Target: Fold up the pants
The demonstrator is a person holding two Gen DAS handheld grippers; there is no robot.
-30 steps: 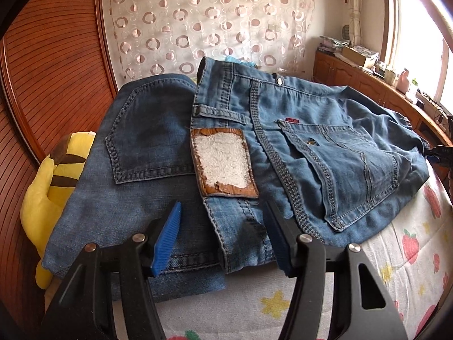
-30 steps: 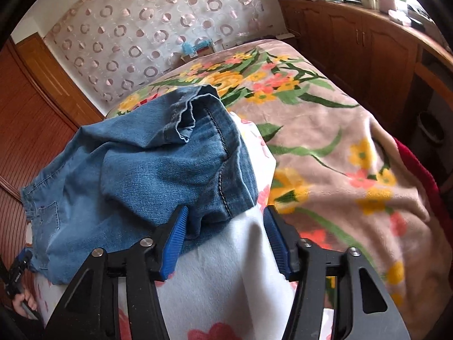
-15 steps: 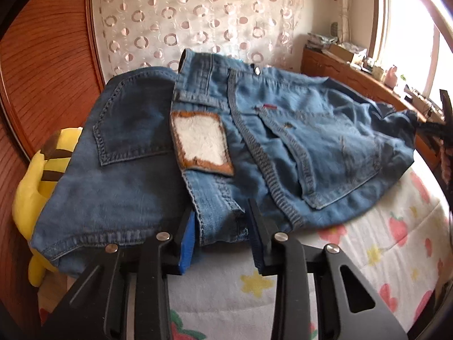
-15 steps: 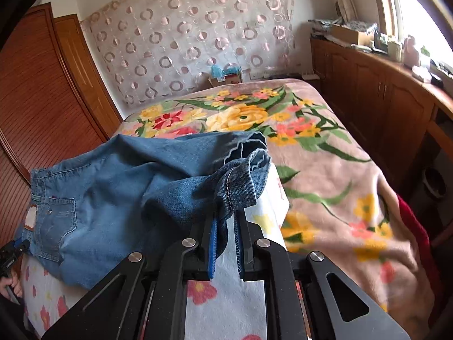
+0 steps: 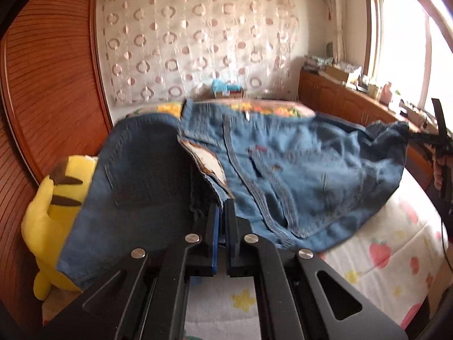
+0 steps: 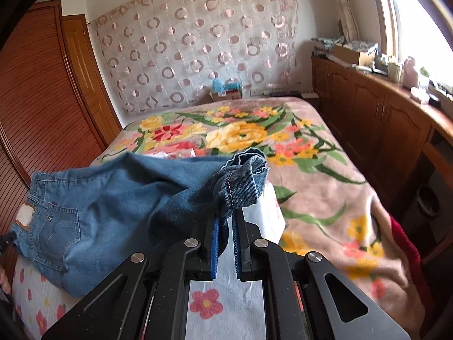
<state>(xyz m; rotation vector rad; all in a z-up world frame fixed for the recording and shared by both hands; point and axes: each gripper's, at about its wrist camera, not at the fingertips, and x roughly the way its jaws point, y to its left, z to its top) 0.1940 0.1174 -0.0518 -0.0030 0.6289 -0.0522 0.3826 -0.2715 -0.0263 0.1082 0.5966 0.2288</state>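
A pair of blue jeans (image 5: 297,170) lies across the bed, its waist end toward the left wrist camera, with a worn leather patch (image 5: 209,161) on the waistband. My left gripper (image 5: 222,206) is closing its jaws onto the waistband edge, and the pads pinch the denim, lifting it. In the right wrist view the jeans (image 6: 113,198) stretch away to the left. My right gripper (image 6: 226,218) is closing on the bunched leg hem (image 6: 243,181), which is raised off the sheet. The right gripper (image 5: 438,141) also shows at the far right of the left wrist view.
A yellow plush toy (image 5: 53,212) sits beside the jeans against the wooden wardrobe (image 5: 42,85). The white printed sheet (image 5: 382,255) lies under the jeans and a floral blanket (image 6: 283,141) covers the bed beyond. Wooden cabinets (image 6: 382,119) line the window side.
Both grippers went from open to shut on the denim. The left one took the waistband and raised it, so the fabric folded up. The right one took the hem and lifted it.
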